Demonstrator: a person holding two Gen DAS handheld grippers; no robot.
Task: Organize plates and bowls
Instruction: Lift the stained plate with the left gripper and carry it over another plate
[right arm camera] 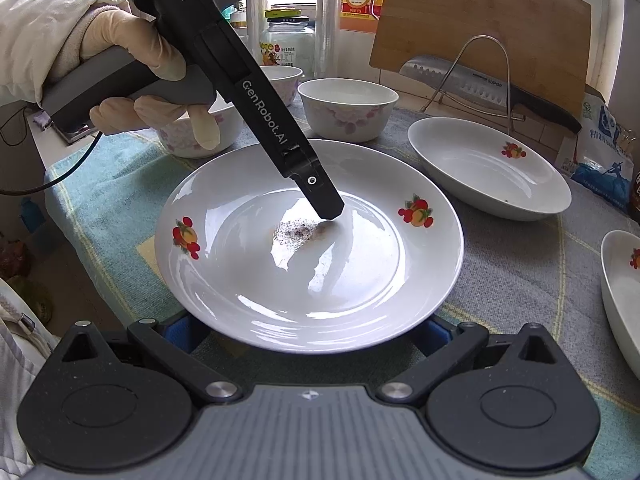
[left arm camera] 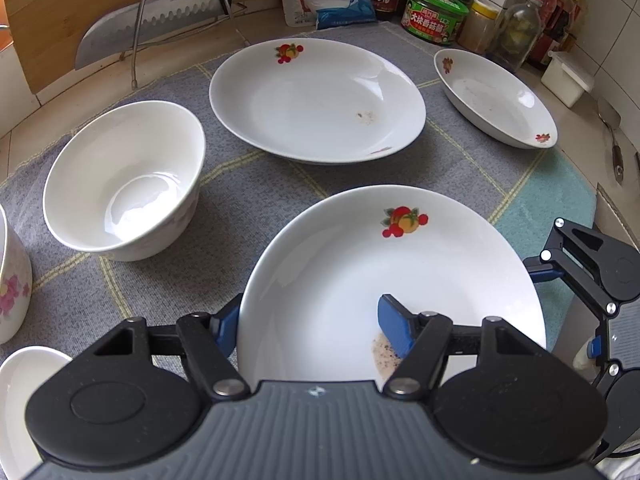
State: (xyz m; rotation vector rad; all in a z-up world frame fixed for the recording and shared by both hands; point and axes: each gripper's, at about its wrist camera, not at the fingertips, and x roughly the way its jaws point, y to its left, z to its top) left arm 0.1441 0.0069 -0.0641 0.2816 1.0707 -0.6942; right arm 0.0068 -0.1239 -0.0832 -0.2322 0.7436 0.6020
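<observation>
Checked cloth (left arm camera: 248, 184), left gripper (left arm camera: 312, 328) jaws astride near plate (left arm camera: 360, 264) rim, right gripper (right arm camera: 308, 332) jaws wide, empty

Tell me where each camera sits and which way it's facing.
Left wrist: on the left gripper, looking along its fingers, which straddle the near plate's rim, toward the knife; the right gripper shows at right.
Right wrist: on the right gripper, low at that plate's edge; the gloved hand and left gripper show.
Shared: plate, knife.

Glossy ceramic plate (right arm camera: 308, 272), woven cloth (right arm camera: 520, 280)
</observation>
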